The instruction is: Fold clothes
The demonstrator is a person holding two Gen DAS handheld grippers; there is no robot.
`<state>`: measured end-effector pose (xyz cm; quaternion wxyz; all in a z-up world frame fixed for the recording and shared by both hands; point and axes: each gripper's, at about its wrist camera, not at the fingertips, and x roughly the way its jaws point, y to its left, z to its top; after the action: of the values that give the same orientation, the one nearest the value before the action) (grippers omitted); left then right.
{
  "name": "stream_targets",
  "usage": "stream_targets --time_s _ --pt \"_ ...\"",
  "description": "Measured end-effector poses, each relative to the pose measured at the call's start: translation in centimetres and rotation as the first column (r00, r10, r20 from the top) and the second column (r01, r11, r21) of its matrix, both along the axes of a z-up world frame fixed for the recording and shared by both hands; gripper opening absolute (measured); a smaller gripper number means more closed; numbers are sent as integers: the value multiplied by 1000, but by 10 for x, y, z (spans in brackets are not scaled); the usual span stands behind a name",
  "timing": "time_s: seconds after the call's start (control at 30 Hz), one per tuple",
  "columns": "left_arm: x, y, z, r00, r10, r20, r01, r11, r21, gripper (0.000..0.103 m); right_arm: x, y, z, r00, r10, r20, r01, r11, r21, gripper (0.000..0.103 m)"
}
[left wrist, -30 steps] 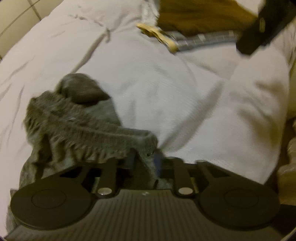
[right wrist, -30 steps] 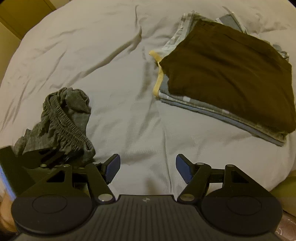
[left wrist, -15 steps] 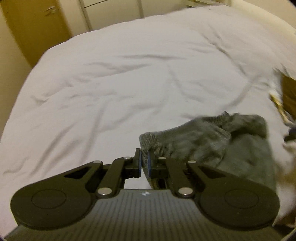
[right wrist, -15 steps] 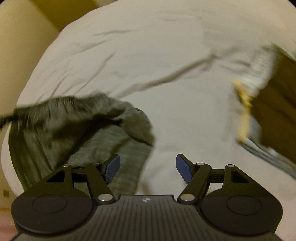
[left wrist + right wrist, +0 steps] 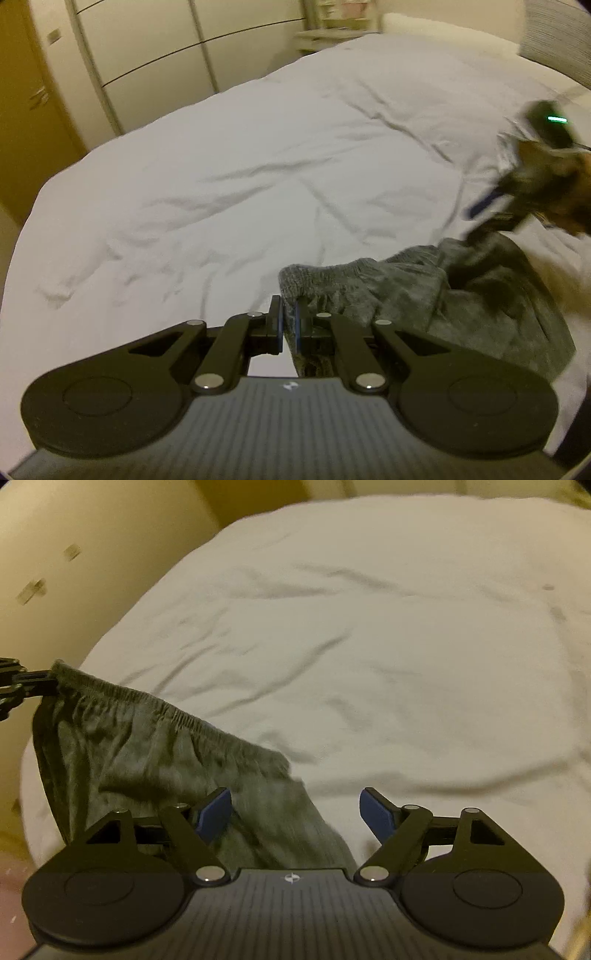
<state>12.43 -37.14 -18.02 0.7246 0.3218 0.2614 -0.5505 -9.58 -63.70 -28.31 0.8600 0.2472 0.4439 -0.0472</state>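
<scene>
the left tongs (image 5: 290,317) pinch the elastic waistband corner of the grey shorts (image 5: 406,291), which trail off to their right over the white bed (image 5: 221,184). the right tongs (image 5: 295,812) gape wide, holding nothing, the shorts just under their left finger. the cloth is gathered, rumpled and blurred.
</scene>
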Motion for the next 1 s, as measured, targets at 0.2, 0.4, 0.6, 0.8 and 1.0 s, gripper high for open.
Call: stream_targets --time_s 0.2,0.4,0.6,0.8,1.0 --pt "-1 26 -1 999 -41 3 41 999 -12 3 46 -22 -52 998 41 -39 -29 965 261 57" --pt "-2 37 5 1000 -3 -12 3 1000 -11 3 17 -7 -17 997 32 76 -52 960 276 6" --pt "-35 52 44 1000 18 12 -17 996 -90 3 -69 9 97 981 17 196 -19 1000 12 4" --pt "-71 68 89 999 2 34 5 980 -199 3 -140 28 174 952 -49 303 70 996 -57 3" --pt "-80 107 120 989 -143 41 149 951 -272 3 -194 93 232 903 -160 398 243 956 -165 3"
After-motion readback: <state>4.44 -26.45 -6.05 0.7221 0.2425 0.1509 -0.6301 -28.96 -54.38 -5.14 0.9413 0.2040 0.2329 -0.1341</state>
